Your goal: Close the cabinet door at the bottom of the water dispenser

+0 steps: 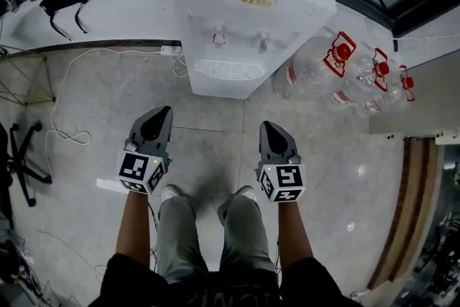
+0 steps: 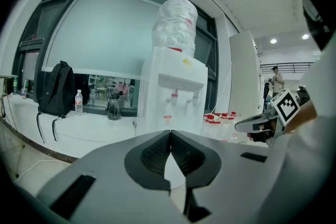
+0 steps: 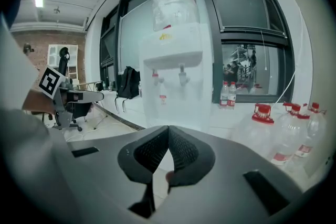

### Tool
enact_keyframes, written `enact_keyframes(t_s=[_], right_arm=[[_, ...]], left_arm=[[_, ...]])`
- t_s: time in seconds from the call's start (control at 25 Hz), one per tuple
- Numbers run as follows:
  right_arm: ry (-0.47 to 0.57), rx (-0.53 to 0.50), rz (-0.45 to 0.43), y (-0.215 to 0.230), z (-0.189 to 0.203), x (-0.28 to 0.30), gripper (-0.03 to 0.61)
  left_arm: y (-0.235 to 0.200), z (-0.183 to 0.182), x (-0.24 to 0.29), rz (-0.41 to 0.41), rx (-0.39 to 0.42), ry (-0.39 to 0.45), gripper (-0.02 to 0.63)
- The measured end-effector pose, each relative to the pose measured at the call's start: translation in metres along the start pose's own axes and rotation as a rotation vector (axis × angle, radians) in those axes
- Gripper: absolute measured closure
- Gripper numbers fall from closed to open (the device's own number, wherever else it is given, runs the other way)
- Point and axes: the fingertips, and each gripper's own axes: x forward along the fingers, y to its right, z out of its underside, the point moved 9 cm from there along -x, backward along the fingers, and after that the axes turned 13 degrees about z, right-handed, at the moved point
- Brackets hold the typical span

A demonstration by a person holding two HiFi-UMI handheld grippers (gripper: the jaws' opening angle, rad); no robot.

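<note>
Person's standing back from the water dispenser (image 1: 244,18), left gripper (image 1: 164,113) and right gripper (image 1: 269,127) both pinched shut on nothing, so I reckon they're only starting the approach and needing to step in low and nudge the bottom door, which I can't make out from here.

White water dispenser (image 1: 244,18) (standing upright)

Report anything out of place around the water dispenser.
A loose white cable trails across the floor left of the water dispenser, which looks like a trip hazard. The bottle on top of the dispenser is wrapped in crumpled plastic film. Nothing else stands out.
</note>
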Motion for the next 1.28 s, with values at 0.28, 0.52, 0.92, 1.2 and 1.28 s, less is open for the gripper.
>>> enact_keyframes(t_s=[0.28,0.52,0.92,1.2,1.28], right_arm=[[0.005,0.011,0.007,0.003,-0.110,-0.067,0.566],[0.035,0.005,0.019,0.002,-0.184,-0.108,0.566],[0.067,0.008,0.037,0.012,-0.266,-0.166,0.566],[0.108,0.041,0.077,0.036,-0.298,-0.189,0.566],[0.120,0.028,0.076,0.037,-0.306,-0.196,0.566]], left_arm=[[0.038,-0.118,-0.047,-0.022,-0.020,0.019,0.600],[0.055,-0.201,-0.077,-0.025,0.005,0.032,0.600],[0.079,-0.286,-0.115,-0.064,-0.001,0.049,0.600],[0.093,-0.319,-0.120,-0.066,0.012,0.065,0.600],[0.099,-0.328,-0.123,-0.068,0.013,0.079,0.600]])
